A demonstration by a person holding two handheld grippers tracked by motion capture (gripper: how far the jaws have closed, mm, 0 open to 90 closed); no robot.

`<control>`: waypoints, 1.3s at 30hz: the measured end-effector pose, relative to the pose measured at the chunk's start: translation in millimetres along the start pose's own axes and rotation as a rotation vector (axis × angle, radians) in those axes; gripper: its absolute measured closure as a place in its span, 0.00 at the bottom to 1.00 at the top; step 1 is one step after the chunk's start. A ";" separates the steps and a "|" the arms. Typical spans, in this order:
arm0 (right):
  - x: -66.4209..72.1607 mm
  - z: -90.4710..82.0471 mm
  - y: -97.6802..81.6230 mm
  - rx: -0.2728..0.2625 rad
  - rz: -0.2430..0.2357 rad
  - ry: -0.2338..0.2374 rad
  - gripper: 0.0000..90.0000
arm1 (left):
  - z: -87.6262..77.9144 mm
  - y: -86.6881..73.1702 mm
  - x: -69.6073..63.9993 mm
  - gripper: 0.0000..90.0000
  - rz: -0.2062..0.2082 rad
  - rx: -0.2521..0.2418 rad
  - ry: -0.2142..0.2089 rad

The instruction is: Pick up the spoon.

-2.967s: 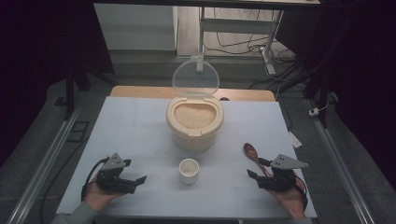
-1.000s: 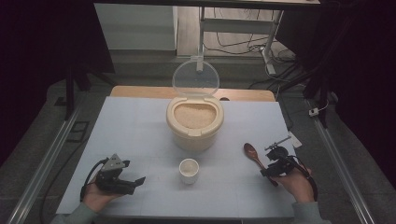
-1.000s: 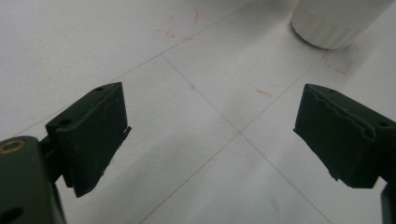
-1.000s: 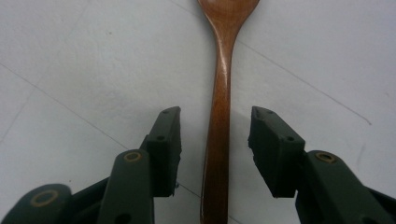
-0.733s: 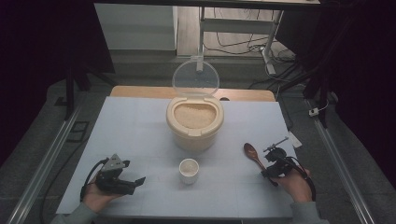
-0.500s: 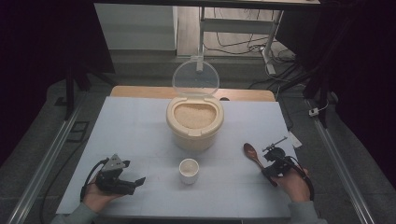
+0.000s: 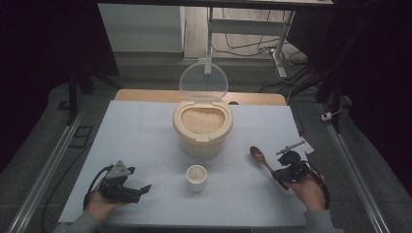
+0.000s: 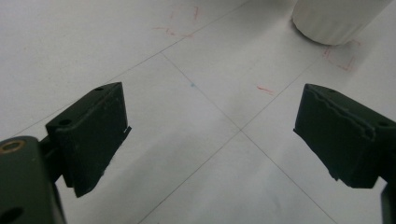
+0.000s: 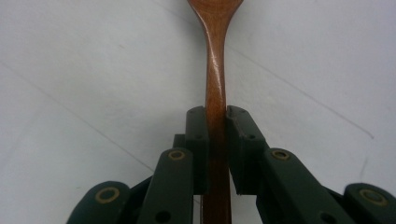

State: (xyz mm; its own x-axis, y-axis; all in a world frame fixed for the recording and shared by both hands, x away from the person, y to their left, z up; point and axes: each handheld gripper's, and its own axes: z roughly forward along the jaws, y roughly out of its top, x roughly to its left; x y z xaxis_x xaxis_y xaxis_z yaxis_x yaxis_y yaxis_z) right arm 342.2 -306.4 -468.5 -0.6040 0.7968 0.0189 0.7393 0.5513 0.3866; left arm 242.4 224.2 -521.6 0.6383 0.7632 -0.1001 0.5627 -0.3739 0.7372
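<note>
Now the right gripper (image 7: 281, 173), near the tabletop's right edge, pinches the handle of the wooden spoon (image 9: 215, 74); its jaws have just been closing, and the right gripper view shows both pads pressed against the handle. Compared with three seconds ago, the right hand has turned so that the jaws meet the handle from its rear end. The spoon (image 7: 260, 158) lies on the tabletop with its bowl pointing toward the rice container (image 7: 202, 127), which stands open at mid-table, lid raised. A small cup (image 7: 197, 176) stands in front of it, toward the near edge. The left gripper (image 7: 141, 188) rests near the near-left corner, jaws spread, holding nothing. Judged from this grip, lifting the spoon to scoop rice comes next.
</note>
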 end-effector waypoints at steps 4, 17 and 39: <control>3.6 -10.8 1.4 -0.049 -0.022 0.038 0.88 | 0.1 -0.2 -0.3 0.10 0.002 0.002 0.002; 22.8 -35.8 8.3 -0.171 -0.143 0.185 0.88 | 0.6 -0.4 0.2 0.10 0.005 0.004 0.002; 61.8 -40.6 23.0 -0.195 -0.326 0.239 0.88 | 1.6 0.1 0.1 0.10 0.007 0.009 0.003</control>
State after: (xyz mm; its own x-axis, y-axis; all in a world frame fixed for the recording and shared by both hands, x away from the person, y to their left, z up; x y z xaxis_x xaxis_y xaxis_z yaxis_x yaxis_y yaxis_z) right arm 309.8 -254.5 -421.0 -0.8648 0.4971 0.0709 0.4431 0.6889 0.5737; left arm 243.4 223.4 -522.7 0.6410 0.7620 -0.0927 0.5629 -0.3845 0.7317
